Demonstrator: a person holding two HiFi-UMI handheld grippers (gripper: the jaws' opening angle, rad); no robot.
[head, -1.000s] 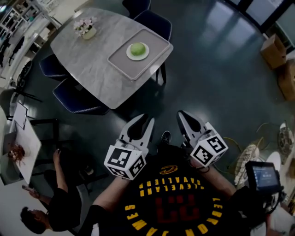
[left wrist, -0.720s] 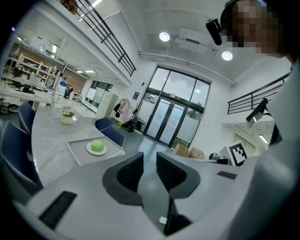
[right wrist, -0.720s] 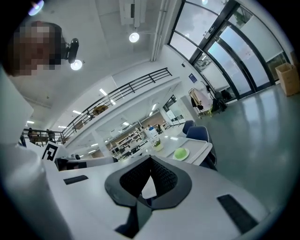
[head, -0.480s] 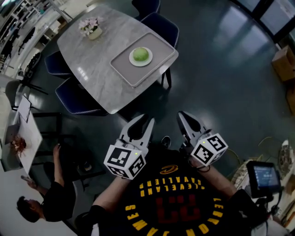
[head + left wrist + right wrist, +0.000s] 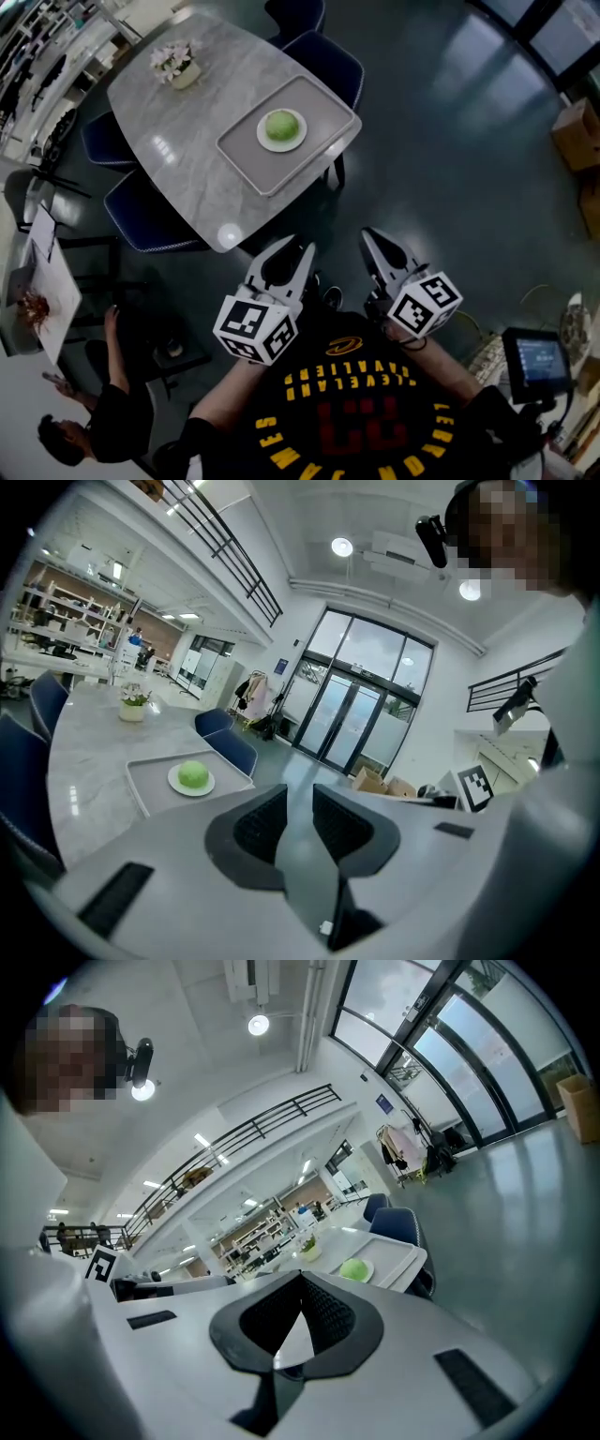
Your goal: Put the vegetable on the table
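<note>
A round green vegetable (image 5: 282, 126) lies on a white plate (image 5: 265, 140) in a grey tray (image 5: 246, 155) at the near corner of a marble table (image 5: 178, 122). It also shows in the left gripper view as the vegetable (image 5: 193, 773) and in the right gripper view as the vegetable (image 5: 353, 1268). Both grippers hang close to my chest, well short of the table. The left gripper (image 5: 295, 246) has a narrow gap between its pads (image 5: 258, 822) and holds nothing. The right gripper (image 5: 375, 234) has its fingertips touching and is empty.
A pot of flowers (image 5: 175, 61) stands at the table's far end. Blue chairs (image 5: 328, 56) ring the table, one (image 5: 141, 202) on its near left side. A person (image 5: 94, 422) sits at lower left. Cardboard boxes (image 5: 574, 131) and a small screen (image 5: 536, 358) are at the right.
The head view has drifted a little, so the table and tray sit slightly differently in frame. Both grippers keep the same pose near my chest.
</note>
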